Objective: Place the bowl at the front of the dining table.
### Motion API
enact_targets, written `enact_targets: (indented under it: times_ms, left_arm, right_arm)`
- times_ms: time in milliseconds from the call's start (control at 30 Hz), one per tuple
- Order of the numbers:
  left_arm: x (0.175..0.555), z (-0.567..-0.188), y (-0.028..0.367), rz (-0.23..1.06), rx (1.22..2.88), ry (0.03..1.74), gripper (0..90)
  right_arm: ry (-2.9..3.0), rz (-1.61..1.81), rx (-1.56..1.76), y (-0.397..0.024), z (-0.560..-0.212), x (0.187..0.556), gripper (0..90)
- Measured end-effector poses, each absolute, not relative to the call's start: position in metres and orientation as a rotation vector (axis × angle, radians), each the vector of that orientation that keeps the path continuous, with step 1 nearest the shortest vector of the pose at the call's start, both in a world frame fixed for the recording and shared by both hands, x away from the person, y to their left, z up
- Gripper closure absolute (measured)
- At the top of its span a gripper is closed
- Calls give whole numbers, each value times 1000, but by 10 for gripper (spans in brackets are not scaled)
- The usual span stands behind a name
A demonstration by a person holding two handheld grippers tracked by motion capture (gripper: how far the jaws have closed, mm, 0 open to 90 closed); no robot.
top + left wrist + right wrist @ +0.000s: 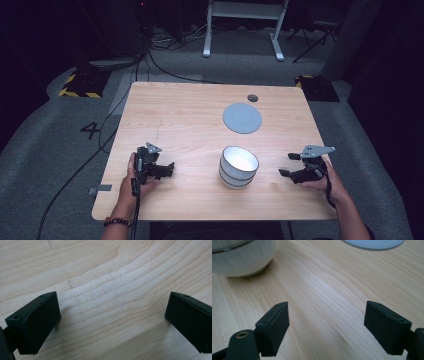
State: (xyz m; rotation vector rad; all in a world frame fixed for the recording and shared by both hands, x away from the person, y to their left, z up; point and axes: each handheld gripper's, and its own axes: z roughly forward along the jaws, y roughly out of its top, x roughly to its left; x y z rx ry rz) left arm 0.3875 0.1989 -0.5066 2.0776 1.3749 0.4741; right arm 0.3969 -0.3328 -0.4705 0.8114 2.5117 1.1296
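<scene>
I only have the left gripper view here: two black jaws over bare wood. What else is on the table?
Observer: A stack of white bowls stands near the front, between the two grippers.
Operator: Anything beyond it?
Observer: A flat grey disc lies farther back, apart from the bowls.
Operator: And the other gripper?
Observer: The right gripper rests to the bowls' right, jaws spread, holding nothing.

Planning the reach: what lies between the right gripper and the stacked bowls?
Only bare wood of the table between the right gripper and the stacked bowls, seen in the high view.
</scene>
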Motion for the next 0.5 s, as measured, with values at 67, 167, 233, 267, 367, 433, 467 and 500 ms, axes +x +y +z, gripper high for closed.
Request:
enact_targets:
  times_ms: [67,167,233,267,367,433,467,500]
  left_arm:
    - [387,-507,199,471,2077,1375,0]
    - [387,-507,199,472,2077,1375,0]
    - [387,-507,199,471,2073,1378,0]
    - [387,-507,199,473,2075,1376,0]
    - [387,-507,199,475,2077,1375,0]
    - [387,-507,199,477,2078,1375,0]
    - [387,-507,199,475,2077,1375,0]
    - [387,-507,199,476,2078,1375,0]
  right_arm:
    - [2511,1137,796,-330,-467,396,209]
    - [2516,1146,784,-326,-463,394,212]
    - [2515,1152,763,-322,-460,392,214]
    - [2517,1155,759,-321,-459,392,216]
    - [2520,1169,734,-316,-455,390,217]
    - [2522,1170,718,-312,-452,388,217]
    - [2524,1175,709,-311,-451,387,218]
    - [2524,1184,703,-309,-450,387,218]
